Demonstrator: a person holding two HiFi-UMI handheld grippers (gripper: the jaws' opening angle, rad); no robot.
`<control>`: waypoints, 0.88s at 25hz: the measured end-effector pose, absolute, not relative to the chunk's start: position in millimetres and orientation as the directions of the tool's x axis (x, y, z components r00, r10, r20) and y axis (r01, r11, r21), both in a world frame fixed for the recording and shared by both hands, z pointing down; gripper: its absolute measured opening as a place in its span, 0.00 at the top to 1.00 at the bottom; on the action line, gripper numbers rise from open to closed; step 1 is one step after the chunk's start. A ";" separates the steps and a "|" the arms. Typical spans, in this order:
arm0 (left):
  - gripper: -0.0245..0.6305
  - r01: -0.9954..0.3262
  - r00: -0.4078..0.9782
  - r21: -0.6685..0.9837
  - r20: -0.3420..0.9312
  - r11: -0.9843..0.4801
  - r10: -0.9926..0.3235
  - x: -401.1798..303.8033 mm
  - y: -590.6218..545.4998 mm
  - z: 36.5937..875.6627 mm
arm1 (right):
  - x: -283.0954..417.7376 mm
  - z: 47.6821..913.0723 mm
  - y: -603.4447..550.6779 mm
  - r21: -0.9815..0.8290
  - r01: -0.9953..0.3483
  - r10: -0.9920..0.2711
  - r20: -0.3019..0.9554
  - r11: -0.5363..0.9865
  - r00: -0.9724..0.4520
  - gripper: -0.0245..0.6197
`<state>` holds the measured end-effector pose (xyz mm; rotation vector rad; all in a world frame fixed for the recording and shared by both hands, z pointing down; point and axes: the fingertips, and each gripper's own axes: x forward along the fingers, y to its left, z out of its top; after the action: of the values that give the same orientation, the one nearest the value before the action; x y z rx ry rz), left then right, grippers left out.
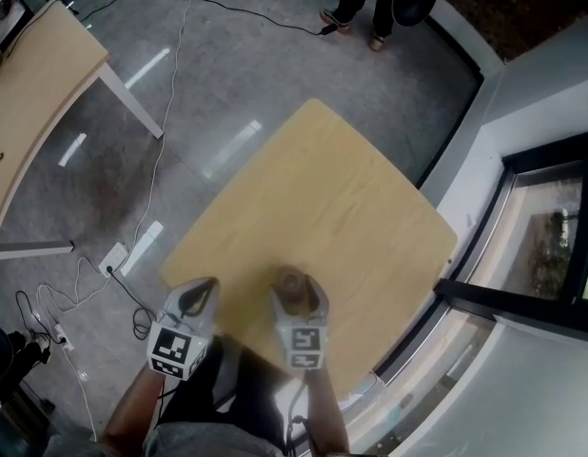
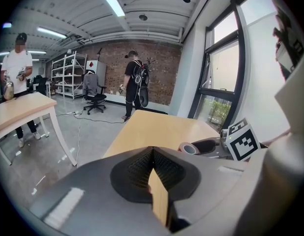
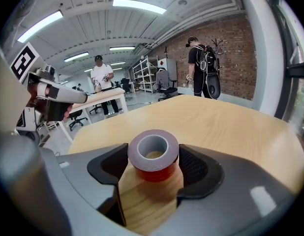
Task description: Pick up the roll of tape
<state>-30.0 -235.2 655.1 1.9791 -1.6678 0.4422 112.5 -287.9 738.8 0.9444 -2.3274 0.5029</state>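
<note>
The roll of tape (image 3: pixel 153 157), dark with a red side and a grey core, stands flat on the wooden table (image 3: pixel 226 127). My right gripper (image 3: pixel 153 151) has it between its jaws, and both black pads touch its sides. In the head view the roll (image 1: pixel 292 282) sits at the tips of the right gripper (image 1: pixel 296 291), near the table's front edge. My left gripper (image 1: pixel 206 291) hovers at the table's left front edge, shut with nothing in it; its pads meet in the left gripper view (image 2: pixel 152 151). That view also shows the roll (image 2: pixel 190 148) off to the right.
The table (image 1: pixel 313 188) is otherwise bare. A second wooden table (image 1: pixel 28 93) stands far left, with cables and a power strip (image 1: pixel 113 258) on the floor between. A window frame (image 1: pixel 522 293) runs along the right. People stand far off (image 2: pixel 135 82).
</note>
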 end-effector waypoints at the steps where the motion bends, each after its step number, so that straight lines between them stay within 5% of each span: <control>1: 0.96 -0.978 0.192 0.173 0.551 -0.114 -0.812 -30.0 -235.7 654.7 | 113.0 739.0 -287.9 -0.124 -0.724 -0.509 0.631 0.679 -0.585 0.44; 22: 0.96 -0.981 0.176 0.163 0.544 -0.102 -0.821 -34.1 -228.5 649.4 | 118.3 728.9 -294.2 -0.124 -0.748 -0.556 0.593 0.652 -0.582 0.46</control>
<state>-34.1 -228.5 649.4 1.9727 -1.6922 0.4371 118.3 -294.2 728.9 1.0143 -2.3557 0.4977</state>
